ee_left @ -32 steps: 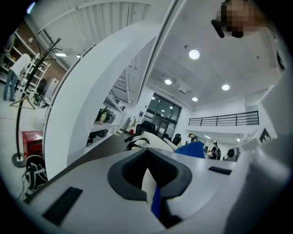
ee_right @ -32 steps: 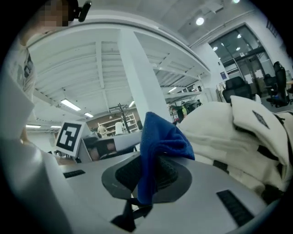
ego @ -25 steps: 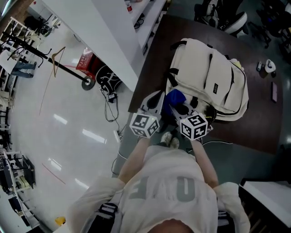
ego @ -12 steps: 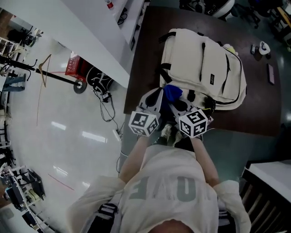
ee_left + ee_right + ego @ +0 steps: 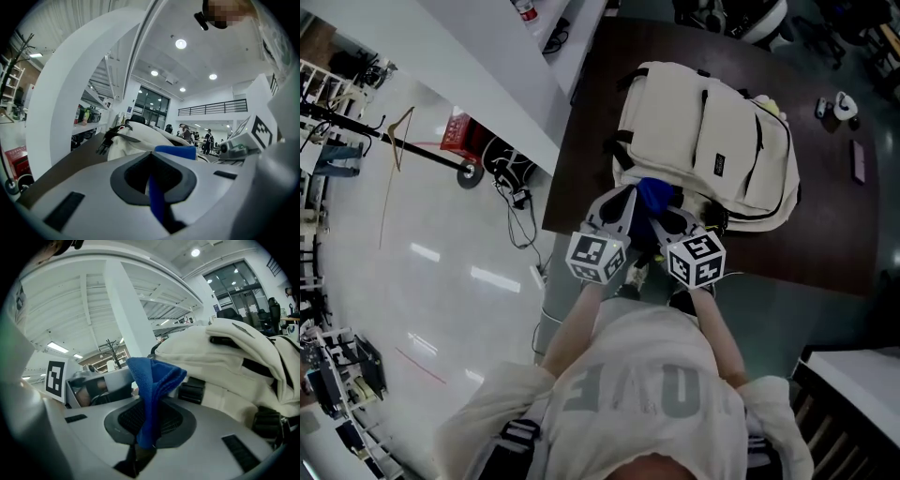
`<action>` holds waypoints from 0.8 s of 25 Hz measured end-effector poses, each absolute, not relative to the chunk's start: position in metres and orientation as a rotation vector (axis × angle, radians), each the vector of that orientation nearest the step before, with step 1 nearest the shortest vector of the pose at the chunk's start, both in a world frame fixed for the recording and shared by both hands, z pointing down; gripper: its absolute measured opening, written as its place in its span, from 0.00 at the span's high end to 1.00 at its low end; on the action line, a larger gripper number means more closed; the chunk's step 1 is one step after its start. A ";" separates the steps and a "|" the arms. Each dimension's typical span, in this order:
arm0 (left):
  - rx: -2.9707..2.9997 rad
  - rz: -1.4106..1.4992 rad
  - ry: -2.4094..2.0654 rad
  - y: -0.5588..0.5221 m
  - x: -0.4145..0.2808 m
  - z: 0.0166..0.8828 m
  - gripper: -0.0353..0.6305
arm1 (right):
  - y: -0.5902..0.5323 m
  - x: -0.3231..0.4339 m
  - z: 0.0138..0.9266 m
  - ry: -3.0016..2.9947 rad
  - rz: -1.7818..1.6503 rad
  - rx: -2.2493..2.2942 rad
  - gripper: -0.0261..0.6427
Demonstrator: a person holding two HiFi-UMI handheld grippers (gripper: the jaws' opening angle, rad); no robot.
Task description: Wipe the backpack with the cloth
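Observation:
A cream backpack (image 5: 712, 141) with black straps lies flat on the dark brown table (image 5: 825, 244). A blue cloth (image 5: 654, 195) hangs at the backpack's near edge, pinched from both sides. My left gripper (image 5: 630, 199) is shut on one edge of the cloth (image 5: 157, 199). The right gripper (image 5: 664, 217) is shut on the other part of the cloth (image 5: 152, 380). In the right gripper view the backpack (image 5: 234, 357) rises just beyond the jaws; the left gripper view has the backpack (image 5: 140, 138) behind the cloth.
Small dark items (image 5: 839, 103) and a flat phone-like object (image 5: 861, 161) lie on the table's far right. A white counter (image 5: 487, 66) runs along the left. A coat stand (image 5: 394, 141) and cables (image 5: 511, 187) are on the shiny floor at left.
The head view has drifted, so the backpack and table sit slightly further left and up in the picture. Both grippers remain shut on the blue cloth at the backpack's near edge.

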State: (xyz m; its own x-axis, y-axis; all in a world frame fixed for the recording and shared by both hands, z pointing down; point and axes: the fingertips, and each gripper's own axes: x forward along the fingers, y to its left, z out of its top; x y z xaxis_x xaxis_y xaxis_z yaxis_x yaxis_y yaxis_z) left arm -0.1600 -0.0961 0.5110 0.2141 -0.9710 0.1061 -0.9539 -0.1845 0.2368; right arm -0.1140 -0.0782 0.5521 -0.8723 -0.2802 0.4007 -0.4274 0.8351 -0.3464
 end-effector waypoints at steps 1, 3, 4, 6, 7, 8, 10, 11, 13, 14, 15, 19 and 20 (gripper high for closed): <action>2.240 -0.095 -1.822 -0.097 -0.152 0.511 0.95 | -0.080 -0.107 0.552 -2.677 0.627 0.535 0.90; 2.246 -0.090 -1.817 -0.101 -0.136 0.510 0.95 | -0.084 -0.092 0.551 -2.674 0.660 0.542 0.90; 2.250 -0.087 -1.815 -0.102 -0.129 0.509 0.95 | -0.087 -0.086 0.551 -2.674 0.674 0.543 0.90; 2.250 -0.086 -1.816 -0.105 -0.116 0.508 0.95 | -0.090 -0.075 0.551 -2.673 0.662 0.540 0.90; 2.248 -0.087 -1.818 -0.106 -0.109 0.508 0.95 | -0.091 -0.070 0.551 -2.671 0.648 0.536 0.90; 2.247 -0.087 -1.819 -0.108 -0.103 0.507 0.95 | -0.092 -0.065 0.551 -2.670 0.639 0.532 0.90; 2.251 -0.087 -1.821 -0.111 -0.089 0.506 0.95 | -0.095 -0.050 0.551 -2.667 0.633 0.535 0.90; 2.254 -0.087 -1.822 -0.112 -0.082 0.505 0.95 | -0.098 -0.041 0.551 -2.664 0.629 0.543 0.90; 2.260 -0.092 -1.826 -0.117 -0.069 0.504 0.95 | -0.105 -0.021 0.554 -2.654 0.621 0.572 0.90; 2.263 -0.095 -1.828 -0.119 -0.062 0.505 0.95 | -0.110 -0.011 0.556 -2.647 0.617 0.592 0.90; 2.265 -0.098 -1.830 -0.122 -0.056 0.505 0.95 | -0.115 0.000 0.559 -2.639 0.610 0.609 0.90; 2.259 -0.114 -1.843 -0.132 -0.032 0.508 0.95 | -0.121 0.027 0.567 -2.623 0.557 0.584 0.90; 2.259 -0.117 -1.845 -0.134 -0.026 0.508 0.95 | -0.121 0.030 0.567 -2.624 0.548 0.566 0.90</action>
State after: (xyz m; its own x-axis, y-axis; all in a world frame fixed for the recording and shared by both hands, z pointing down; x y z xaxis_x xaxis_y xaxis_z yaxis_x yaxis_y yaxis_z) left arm -0.0256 -0.1337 0.5077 0.2076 -0.9751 0.0785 -0.9574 -0.1860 0.2211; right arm 0.0304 -0.1205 0.5670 -0.8382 -0.3019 0.4543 -0.4585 0.8410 -0.2871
